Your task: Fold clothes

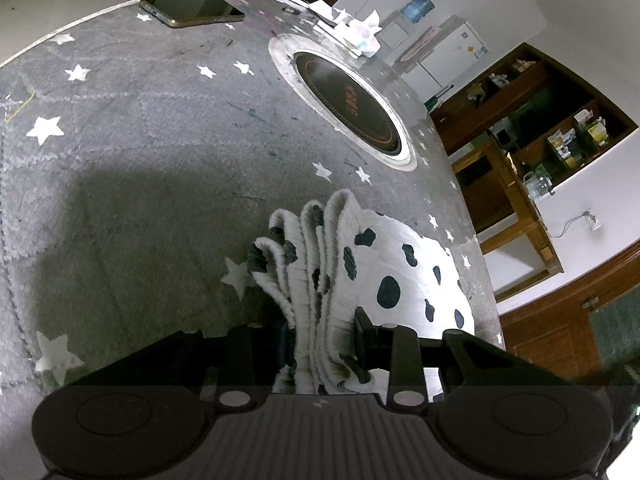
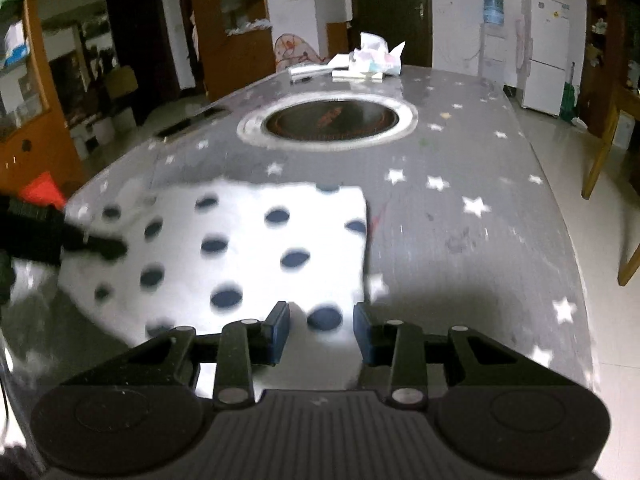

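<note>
A white garment with black spots (image 1: 384, 264) lies folded on the grey star-patterned table (image 1: 140, 160). My left gripper (image 1: 320, 332) is shut on the stacked edge of its layers, which bunch up between the fingers. In the right wrist view the folded garment (image 2: 240, 248) is a flat rectangle. My right gripper (image 2: 322, 326) is open just above its near edge, with the cloth showing between the fingers. The left gripper (image 2: 80, 244) shows as a dark shape at the garment's left side.
A round inset cooktop (image 1: 348, 100) (image 2: 330, 120) sits in the table beyond the garment. A phone (image 1: 192, 10) lies at the far corner. Papers and a tissue box (image 2: 368, 60) are at the far end. The table edge (image 2: 560, 208) drops to the floor on the right.
</note>
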{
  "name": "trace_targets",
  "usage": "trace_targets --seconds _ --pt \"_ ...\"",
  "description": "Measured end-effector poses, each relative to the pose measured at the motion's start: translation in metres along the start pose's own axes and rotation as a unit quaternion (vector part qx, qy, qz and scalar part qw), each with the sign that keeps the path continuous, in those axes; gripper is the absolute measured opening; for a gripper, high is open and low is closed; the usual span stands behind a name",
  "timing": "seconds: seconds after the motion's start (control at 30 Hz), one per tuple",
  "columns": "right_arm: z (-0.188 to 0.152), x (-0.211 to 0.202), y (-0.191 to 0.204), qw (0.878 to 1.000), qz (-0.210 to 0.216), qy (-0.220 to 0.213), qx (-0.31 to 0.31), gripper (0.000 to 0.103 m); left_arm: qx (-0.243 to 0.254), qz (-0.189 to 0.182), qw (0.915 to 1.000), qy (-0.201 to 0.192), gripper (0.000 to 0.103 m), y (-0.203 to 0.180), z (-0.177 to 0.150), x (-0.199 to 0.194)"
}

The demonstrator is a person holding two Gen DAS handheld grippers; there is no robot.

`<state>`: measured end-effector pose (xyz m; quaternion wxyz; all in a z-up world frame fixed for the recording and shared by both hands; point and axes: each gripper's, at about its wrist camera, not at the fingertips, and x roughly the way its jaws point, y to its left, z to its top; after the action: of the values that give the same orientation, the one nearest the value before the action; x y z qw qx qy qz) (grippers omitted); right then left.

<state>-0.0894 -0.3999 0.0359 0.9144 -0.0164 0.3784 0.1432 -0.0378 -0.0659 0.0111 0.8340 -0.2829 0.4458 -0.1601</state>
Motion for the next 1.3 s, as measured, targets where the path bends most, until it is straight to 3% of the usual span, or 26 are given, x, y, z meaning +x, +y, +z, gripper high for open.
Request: trace_targets --seconds 0.13,0.3,0.47,0.7,0.87,1.3 --pt "-0.018 -0.007 0.002 1.0 -0.005 0.01 -0.007 0.036 0.008 0.005 1.0 0.0 0.034 -0.003 -0.001 0.0" --pt "-0.005 -0.009 -0.006 1.0 -0.003 -0.013 0.019 0.036 0.018 0.016 0.9997 0.002 0.035 -0.007 0.0 0.001" --pt "0.008 0.015 -0.022 0.997 0.004 -0.02 0.075 0.036 0.027 0.025 0.9993 0.004 0.035 -0.01 0.001 0.001" --pt "0.008 0.022 -0.019 0.995 0.016 -0.023 0.099 0.035 0.055 0.037 0.9978 0.005 0.035 -0.017 0.001 0.002" --pt "0.008 0.026 -0.017 0.993 0.025 -0.026 0.116 0.012 0.084 0.048 0.9953 -0.001 0.034 -0.025 0.0 0.001" --pt "0.012 -0.017 -0.021 0.988 -0.012 -0.082 0.129 0.006 0.178 0.048 0.9827 -0.019 0.032 -0.074 0.006 0.005"
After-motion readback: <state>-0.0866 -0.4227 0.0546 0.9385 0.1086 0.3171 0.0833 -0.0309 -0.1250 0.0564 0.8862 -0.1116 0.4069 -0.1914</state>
